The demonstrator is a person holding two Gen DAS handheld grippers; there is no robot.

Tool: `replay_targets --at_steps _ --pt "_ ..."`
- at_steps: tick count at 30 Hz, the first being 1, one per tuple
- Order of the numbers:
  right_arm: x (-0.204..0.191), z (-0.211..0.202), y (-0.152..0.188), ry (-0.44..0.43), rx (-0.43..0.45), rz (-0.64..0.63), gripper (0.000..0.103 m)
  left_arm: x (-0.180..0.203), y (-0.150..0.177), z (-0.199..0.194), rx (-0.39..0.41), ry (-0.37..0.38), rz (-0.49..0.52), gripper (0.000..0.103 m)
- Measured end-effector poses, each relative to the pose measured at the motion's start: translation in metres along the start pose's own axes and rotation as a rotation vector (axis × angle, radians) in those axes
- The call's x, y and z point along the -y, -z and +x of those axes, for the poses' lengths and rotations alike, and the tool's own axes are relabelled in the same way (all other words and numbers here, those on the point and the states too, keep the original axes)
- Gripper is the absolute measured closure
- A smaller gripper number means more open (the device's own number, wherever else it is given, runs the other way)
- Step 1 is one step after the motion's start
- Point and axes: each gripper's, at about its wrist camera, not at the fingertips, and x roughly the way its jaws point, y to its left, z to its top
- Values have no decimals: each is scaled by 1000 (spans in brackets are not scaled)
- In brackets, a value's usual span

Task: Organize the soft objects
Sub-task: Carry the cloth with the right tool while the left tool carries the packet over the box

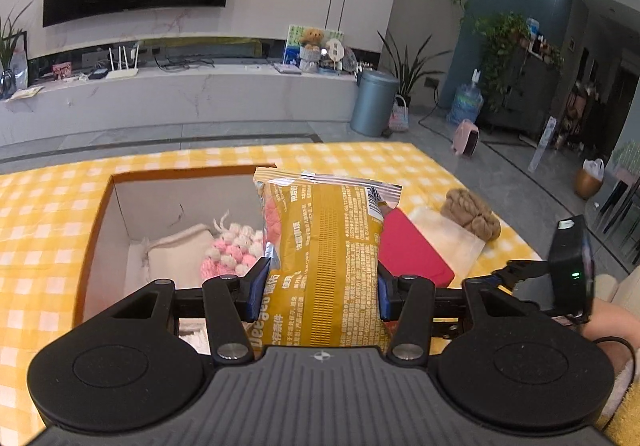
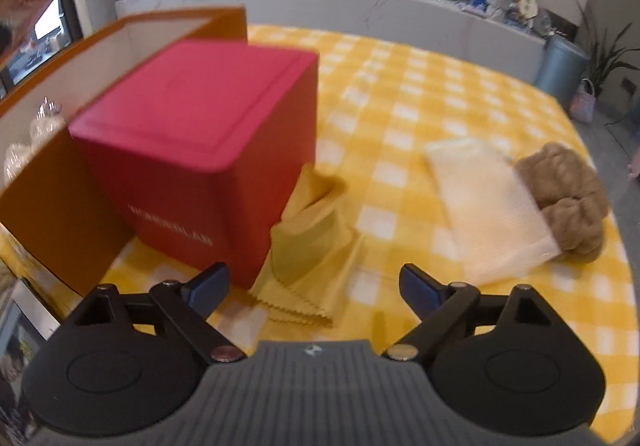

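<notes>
The left claw (image 1: 323, 290) is clenched on a yellow snack bag (image 1: 324, 242), its two blue pads pressing the bag's sides, and it holds the bag upright above the near right part of the open orange box (image 1: 94, 242). This box stands on the bench (image 1: 48, 213), which wears a yellow and white checked cloth, toward its left side. Inside the box lie a cream drawstring pouch (image 1: 176, 254) and a pink and white knitted piece (image 1: 232, 250), touching each other.

The right claw (image 2: 316, 286) is released: its jaws stand wide apart and nothing is between them. Just ahead of it a folded yellow cloth (image 2: 308, 246) with zigzag edges lies on the bench, touching the right side of a red box (image 2: 200, 149). The red box stands against the right outer wall of the orange box.

Farther toward the right edge of the bench lies a white tissue pack (image 2: 488, 205), and a brown fluffy object (image 2: 568, 197) rests against its far right side. From the left wrist view, part of the right claw's body shows at the right edge, with a small green light
</notes>
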Motion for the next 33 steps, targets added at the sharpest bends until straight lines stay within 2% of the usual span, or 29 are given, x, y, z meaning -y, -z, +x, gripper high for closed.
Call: replay_targets --at_steps 3,7,8,9,12,14,16,19,20,21,24,28,31,33 --pt "-6 15 0 13 -22 -56 11 -2 3 2 -12 2 -15 45" --pt "-11 26 1 -36 5 -98 13 -7 6 3 -30 6 -34 45" --pt "-12 28 2 -44 9 -113 15 -7 6 2 -34 10 -38 45" --pt "-14 30 3 -51 3 -126 21 -8 6 2 -36 14 -41 45" --pt "-7 31 11 -114 19 -92 28 -5 6 0 -36 23 -32 45" --pt "-5 27 12 -119 29 -89 33 -1 5 -2 -34 25 -17 45" --pt "-4 25 14 -123 31 -95 41 1 6 -3 -31 26 -5 45" --pt "0 22 16 -129 25 -93 69 4 6 -5 -26 25 7 45" --pt "0 20 18 -108 25 -93 91 3 5 -6 -25 25 9 45" --pt "-1 19 19 -83 22 -84 100 3 5 -6 -24 25 10 45" --pt "6 18 20 -58 12 -48 101 1 4 -7 -19 26 6 45" --pt "7 11 18 49 25 -33 101 -1 3 -12 -5 11 5 45" --pt "20 1 10 154 28 126 101 -6 0 -18 19 -5 -3 45" --pt "25 -13 4 167 68 209 101 -11 -4 -22 35 -15 -16 45"
